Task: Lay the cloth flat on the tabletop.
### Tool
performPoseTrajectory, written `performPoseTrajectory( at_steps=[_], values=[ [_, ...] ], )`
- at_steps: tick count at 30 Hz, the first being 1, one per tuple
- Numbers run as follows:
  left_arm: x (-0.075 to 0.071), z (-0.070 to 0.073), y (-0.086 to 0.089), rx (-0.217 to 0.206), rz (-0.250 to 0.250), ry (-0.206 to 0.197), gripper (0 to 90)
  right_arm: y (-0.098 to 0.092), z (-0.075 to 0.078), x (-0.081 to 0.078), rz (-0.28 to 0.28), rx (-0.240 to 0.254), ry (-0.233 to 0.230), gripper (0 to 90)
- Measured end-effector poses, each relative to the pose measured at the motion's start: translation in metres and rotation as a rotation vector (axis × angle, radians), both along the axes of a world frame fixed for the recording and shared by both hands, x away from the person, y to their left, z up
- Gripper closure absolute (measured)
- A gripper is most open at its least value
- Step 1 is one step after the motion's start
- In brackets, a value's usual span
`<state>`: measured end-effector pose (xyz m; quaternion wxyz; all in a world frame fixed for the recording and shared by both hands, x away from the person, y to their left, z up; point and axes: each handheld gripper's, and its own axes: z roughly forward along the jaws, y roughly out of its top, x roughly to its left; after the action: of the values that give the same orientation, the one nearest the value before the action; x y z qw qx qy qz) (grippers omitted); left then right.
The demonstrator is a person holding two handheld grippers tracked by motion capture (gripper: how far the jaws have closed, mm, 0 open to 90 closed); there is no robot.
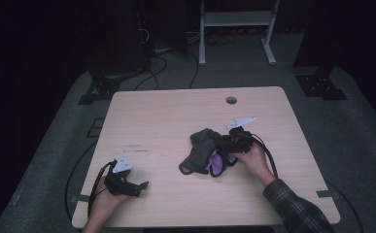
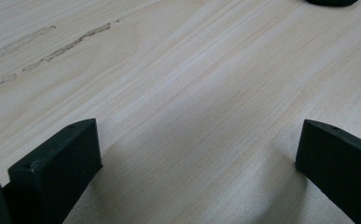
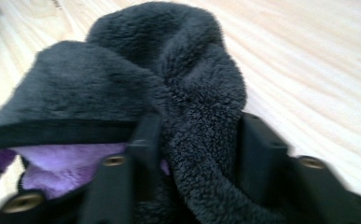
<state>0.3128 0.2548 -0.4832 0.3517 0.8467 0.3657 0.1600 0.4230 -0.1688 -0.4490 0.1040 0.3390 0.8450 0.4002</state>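
Note:
A dark grey fleece garment (image 1: 201,144) with a purple lining lies bunched on the wooden table (image 1: 166,116), right of centre. My right gripper (image 1: 226,145) is at its right edge, low over the table. In the right gripper view a thick fold of the fleece (image 3: 169,70) fills the gap between the two parted jaws of that gripper (image 3: 199,140), and purple lining (image 3: 71,158) shows at the left. My left gripper (image 1: 133,186) rests near the table's front left, well away from the garment. Its jaws stand wide apart over bare wood (image 2: 197,154).
A round cable hole (image 1: 231,100) sits near the table's far edge. Faint scuff marks (image 2: 66,44) cross the wood ahead of the left gripper. Cables trail off the table from both grippers. A white frame (image 1: 236,29) and dark stands are on the floor beyond.

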Motion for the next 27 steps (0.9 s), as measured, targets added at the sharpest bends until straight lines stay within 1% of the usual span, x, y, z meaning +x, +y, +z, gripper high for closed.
performPoseTrajectory(
  at_steps=[2,3,5,8,11,12,13,15,18,19,22,25,26,27],
  values=[
    [0.0,0.001,-0.001,-0.006,-0.006,0.011,0.0,-0.004,0.005,-0.003,-0.01,-0.002,-0.025,34.9],
    [0.0,0.002,-0.002,-0.011,-0.015,0.008,0.0,-0.007,0.008,-0.005,-0.014,-0.003,-0.04,33.0],
    [-0.002,0.005,-0.005,-0.013,-0.027,-0.001,0.0,-0.014,0.016,-0.01,-0.016,0.018,-0.051,28.7],
    [-0.003,0.01,-0.013,-0.035,-0.055,-0.012,0.0,-0.029,0.027,-0.018,-0.028,0.048,-0.071,27.1],
    [-0.005,0.016,-0.023,-0.054,-0.086,-0.009,0.0,-0.044,0.034,-0.026,-0.049,0.062,-0.087,26.5],
    [-0.005,0.018,-0.026,-0.057,-0.105,-0.012,1.2,-0.049,0.033,-0.028,-0.056,0.062,-0.084,26.5],
    [-0.006,0.02,-0.031,-0.067,-0.113,-0.02,3.8,-0.053,0.032,-0.031,-0.059,0.058,-0.08,26.2],
    [-0.006,0.024,-0.04,-0.066,-0.139,-0.025,4.0,-0.061,0.029,-0.036,-0.069,0.043,-0.075,26.0],
    [-0.004,0.03,-0.055,-0.075,-0.172,-0.041,5.4,-0.072,0.024,-0.044,-0.075,0.034,-0.066,26.0],
    [-0.004,0.032,-0.06,-0.084,-0.182,-0.046,5.8,-0.075,0.022,-0.047,-0.079,0.034,-0.063,26.0],
    [-0.002,0.037,-0.076,-0.104,-0.228,-0.061,12.4,-0.084,0.019,-0.054,-0.09,0.033,-0.047,26.1],
    [-0.001,0.04,-0.092,-0.1,-0.266,-0.065,16.4,-0.091,0.014,-0.06,-0.095,0.031,-0.039,26.2],
    [-0.001,0.041,-0.098,-0.103,-0.28,-0.07,20.1,-0.093,0.013,-0.061,-0.097,0.032,-0.032,26.3],
    [-0.001,0.042,-0.103,-0.106,-0.289,-0.078,22.0,-0.094,0.011,-0.062,-0.098,0.029,-0.027,26.3]
  ],
)
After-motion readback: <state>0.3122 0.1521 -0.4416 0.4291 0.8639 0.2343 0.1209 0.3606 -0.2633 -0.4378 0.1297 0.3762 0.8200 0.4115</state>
